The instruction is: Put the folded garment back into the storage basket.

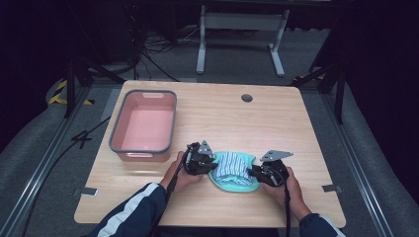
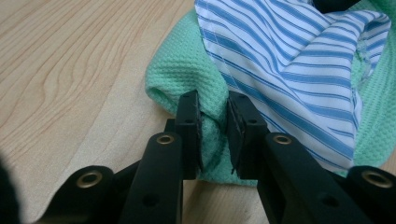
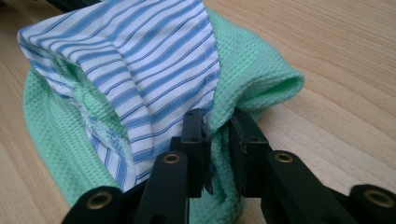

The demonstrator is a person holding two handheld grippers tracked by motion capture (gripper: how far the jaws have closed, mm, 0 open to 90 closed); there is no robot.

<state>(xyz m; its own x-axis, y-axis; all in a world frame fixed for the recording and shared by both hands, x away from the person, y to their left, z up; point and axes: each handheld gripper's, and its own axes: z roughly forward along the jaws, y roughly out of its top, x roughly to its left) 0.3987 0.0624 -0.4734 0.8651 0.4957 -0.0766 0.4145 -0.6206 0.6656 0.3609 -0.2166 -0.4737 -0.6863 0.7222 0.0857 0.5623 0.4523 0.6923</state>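
Green waffle-weave cloth (image 1: 232,183) with blue-striped white cloth (image 1: 232,165) on top: bundled, lower centre of the high view, on the table (image 1: 276,123). Left gripper (image 1: 206,165): clamped on the green cloth's left edge. Right gripper (image 1: 254,173): clamped on a fold at its right edge. Pink bin (image 1: 144,126): left of centre, well apart from the bundle

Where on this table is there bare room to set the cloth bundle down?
Bare wood spans the far half between the pink bin and the table's right edge, past the round hole. The near middle is crowded: both tools grip the green-and-striped cloth bundle.
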